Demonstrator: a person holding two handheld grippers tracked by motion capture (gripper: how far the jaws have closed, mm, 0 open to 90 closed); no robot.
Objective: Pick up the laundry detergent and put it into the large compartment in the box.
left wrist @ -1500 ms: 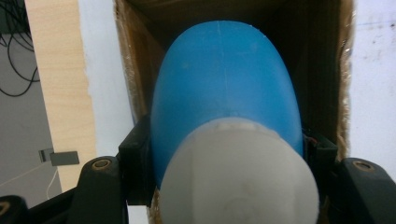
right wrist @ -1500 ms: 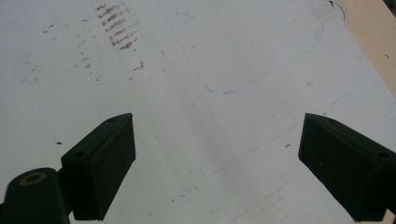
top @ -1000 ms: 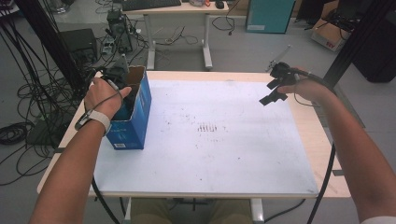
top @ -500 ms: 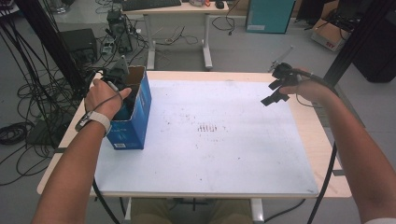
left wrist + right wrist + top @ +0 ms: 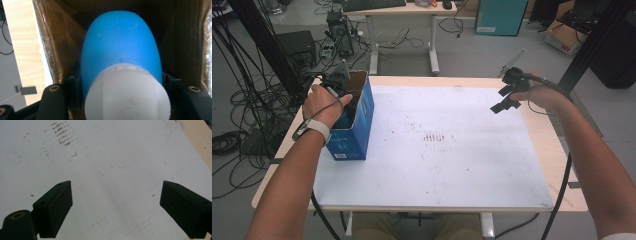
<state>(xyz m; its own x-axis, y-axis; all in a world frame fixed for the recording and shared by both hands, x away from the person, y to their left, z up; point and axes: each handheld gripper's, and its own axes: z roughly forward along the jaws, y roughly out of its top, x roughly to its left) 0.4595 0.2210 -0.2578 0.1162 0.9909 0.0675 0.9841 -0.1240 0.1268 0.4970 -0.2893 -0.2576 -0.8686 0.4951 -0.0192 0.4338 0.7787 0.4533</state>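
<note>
An open blue cardboard box [image 5: 354,135] stands on the left edge of the white mat [image 5: 437,170]. My left gripper [image 5: 343,90] reaches down into it from above. In the left gripper view its jaws sit against both sides of a blue bottle [image 5: 120,45] with a white cap [image 5: 127,95], inside the brown box walls [image 5: 55,42]; the left gripper [image 5: 120,83] is shut on the bottle. My right gripper [image 5: 505,99] hovers over the mat's far right corner, and in the right gripper view it [image 5: 116,207] stands wide open with nothing between its jaws.
The mat carries brown smudges [image 5: 434,136] near its middle and faint pen lines [image 5: 130,162]. Bare wooden table edge [image 5: 557,150] runs along the right. Cables [image 5: 232,140] lie on the floor at left; a desk [image 5: 402,10] stands behind the table.
</note>
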